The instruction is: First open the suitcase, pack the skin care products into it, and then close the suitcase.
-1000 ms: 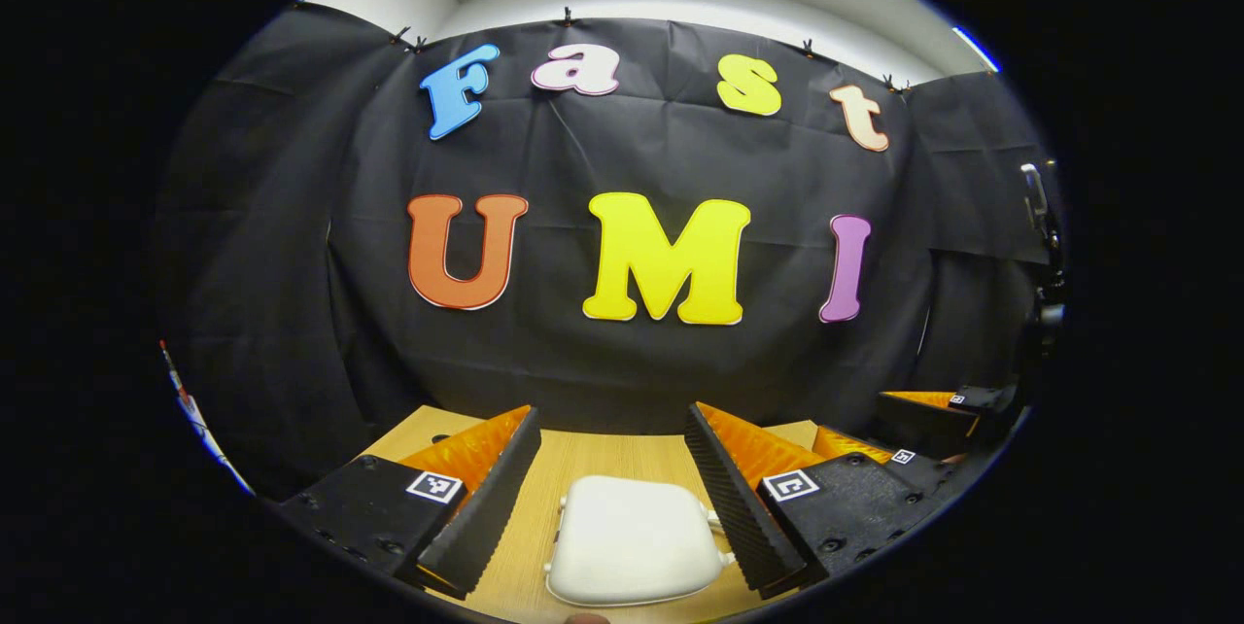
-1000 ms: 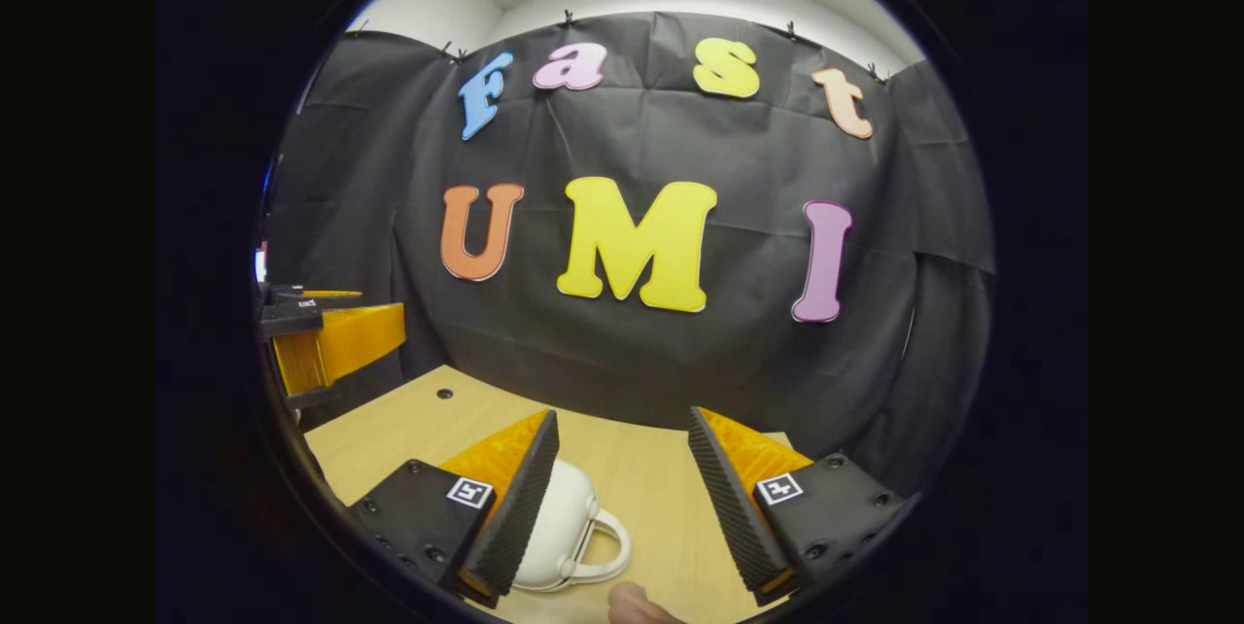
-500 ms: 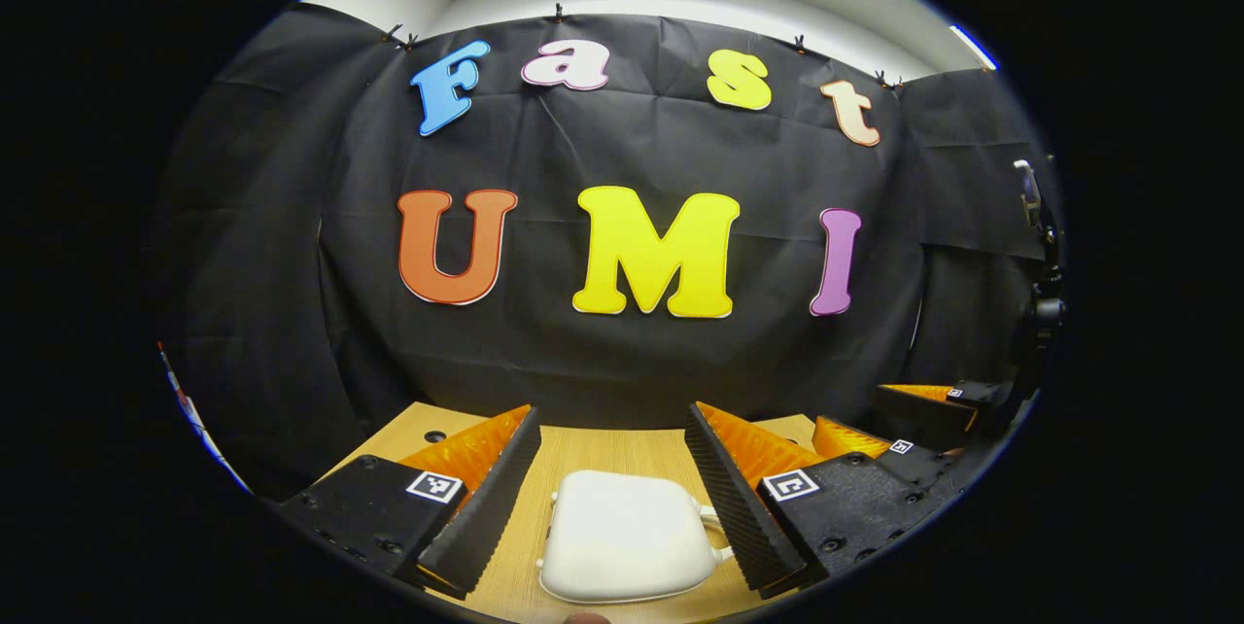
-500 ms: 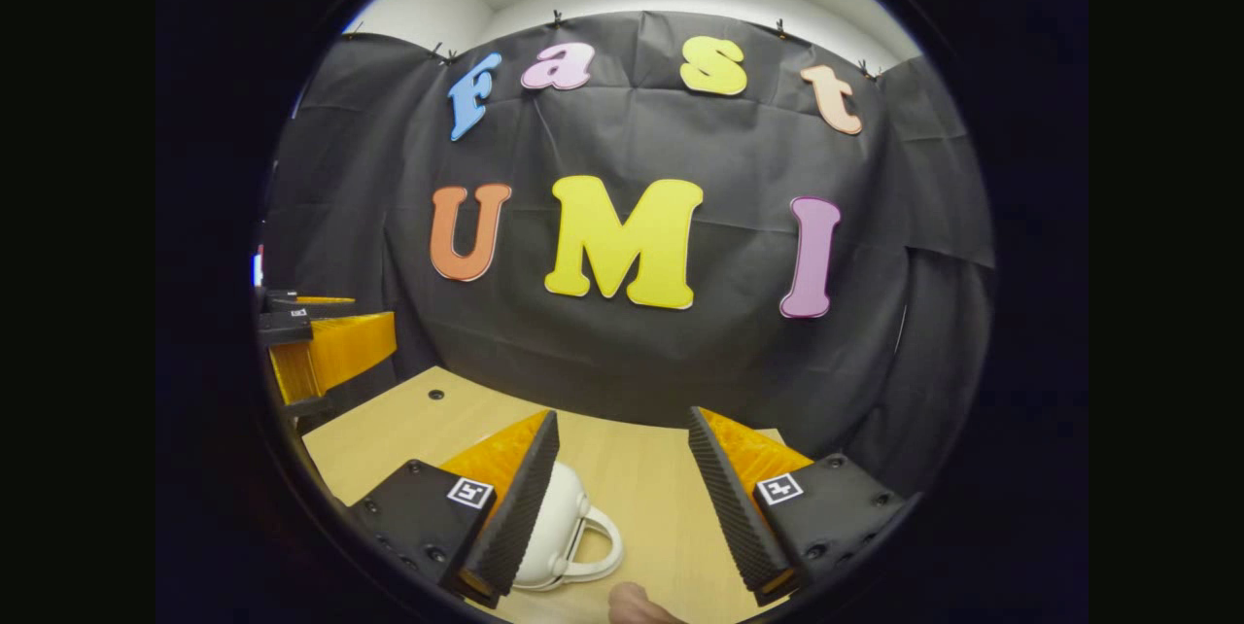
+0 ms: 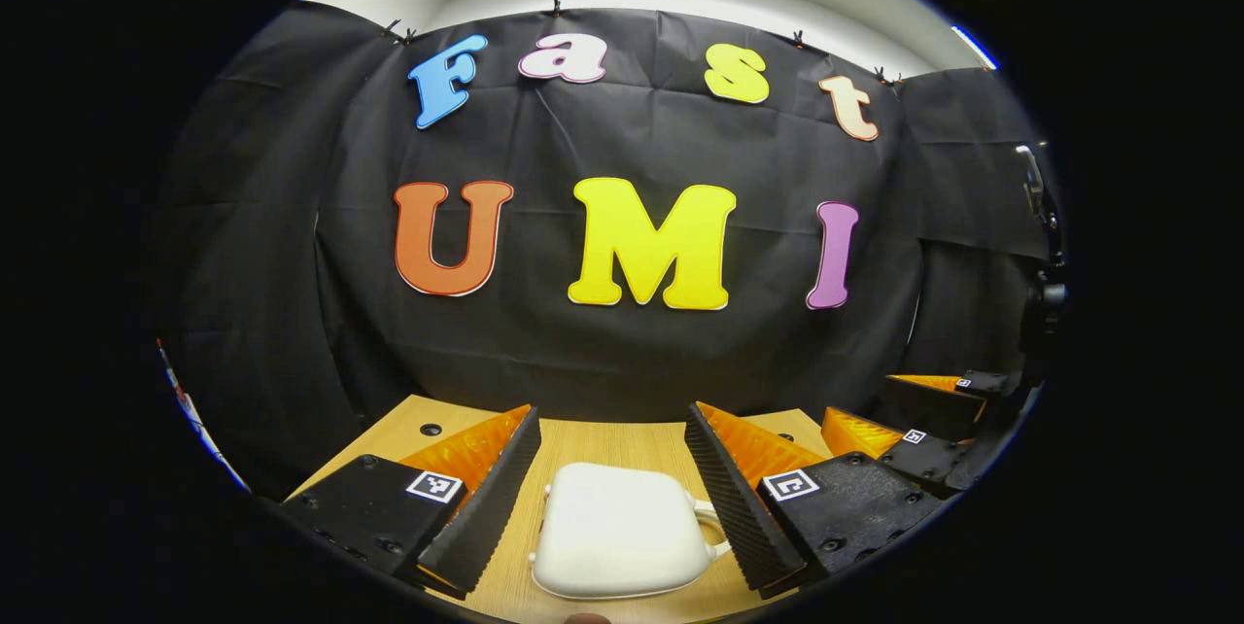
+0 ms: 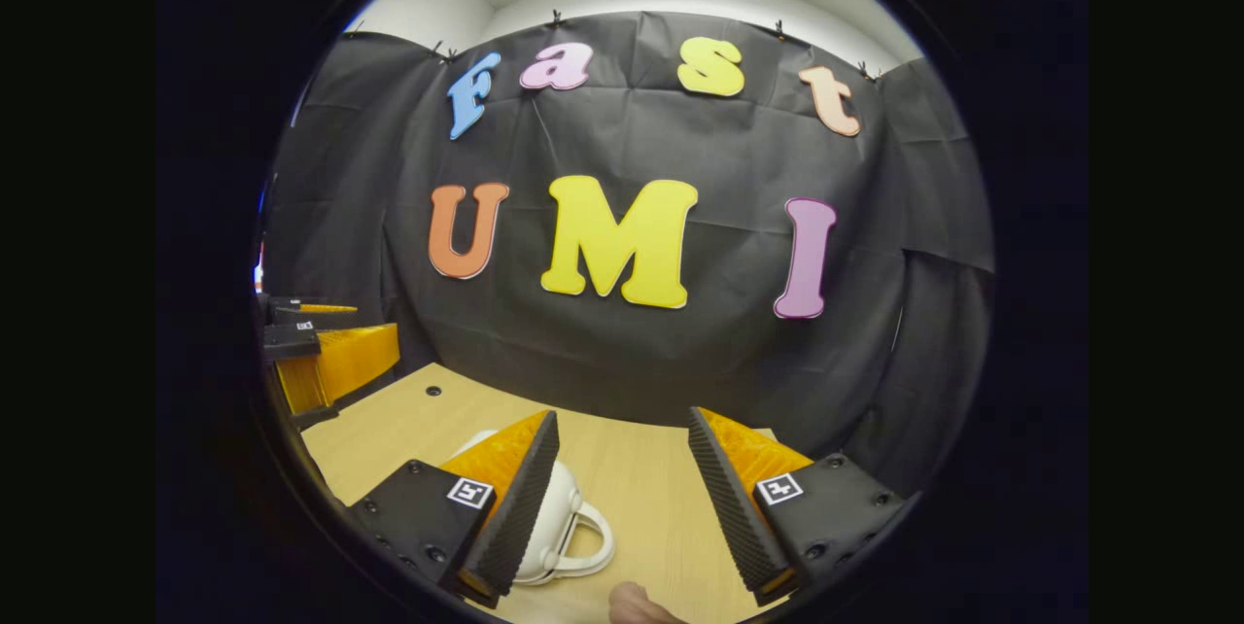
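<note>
Tabletop (image 5: 622,444) — both grippers gape (nothing held).

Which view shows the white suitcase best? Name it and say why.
The left gripper view: the closed suitcase lies whole between the open left gripper. In the right gripper view, a finger hides all but its handle end.

Sharp, evenly lit, fisheye-bowed edges

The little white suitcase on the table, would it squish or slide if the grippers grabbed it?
The suitcase looks like a smooth, hard shell, so it probably would not squish. Its rounded, shiny sides could slip between fingers. It lies flat on the wooden table, so it likely slides rather than tips. The looped handle seems the surest place to grab.
</note>
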Available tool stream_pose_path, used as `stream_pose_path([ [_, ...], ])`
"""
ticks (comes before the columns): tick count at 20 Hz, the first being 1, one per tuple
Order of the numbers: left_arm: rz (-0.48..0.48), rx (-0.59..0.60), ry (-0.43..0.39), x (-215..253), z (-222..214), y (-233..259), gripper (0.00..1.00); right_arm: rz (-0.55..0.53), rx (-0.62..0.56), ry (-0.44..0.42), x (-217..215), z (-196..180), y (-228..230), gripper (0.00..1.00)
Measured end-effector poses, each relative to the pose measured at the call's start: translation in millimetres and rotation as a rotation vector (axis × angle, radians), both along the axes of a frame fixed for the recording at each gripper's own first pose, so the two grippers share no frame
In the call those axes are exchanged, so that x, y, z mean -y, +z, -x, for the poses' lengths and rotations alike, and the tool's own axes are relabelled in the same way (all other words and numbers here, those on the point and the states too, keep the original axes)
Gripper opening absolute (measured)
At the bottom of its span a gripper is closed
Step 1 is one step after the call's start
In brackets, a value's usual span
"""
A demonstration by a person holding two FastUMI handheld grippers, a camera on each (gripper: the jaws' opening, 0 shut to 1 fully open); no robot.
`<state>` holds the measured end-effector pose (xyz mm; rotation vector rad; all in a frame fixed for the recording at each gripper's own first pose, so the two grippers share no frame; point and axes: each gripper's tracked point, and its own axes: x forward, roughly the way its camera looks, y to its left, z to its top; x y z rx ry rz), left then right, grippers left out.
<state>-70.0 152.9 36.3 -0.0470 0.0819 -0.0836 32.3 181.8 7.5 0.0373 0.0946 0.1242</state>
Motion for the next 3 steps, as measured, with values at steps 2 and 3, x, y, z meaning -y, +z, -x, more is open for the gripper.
stream_pose_path([
  [2, -0.005, 0.002, -0.001, 2.6, -0.1, 0.4, 0.96, 0.002, -0.008, 0.003, 1.3, 1.8, -2.0, 0.8],
  [3, -0.005, 0.004, -0.002, 3.8, 0.2, 2.3, 0.96, 0.004, -0.011, 0.005, 2.0, 2.7, -2.1, 0.8],
])
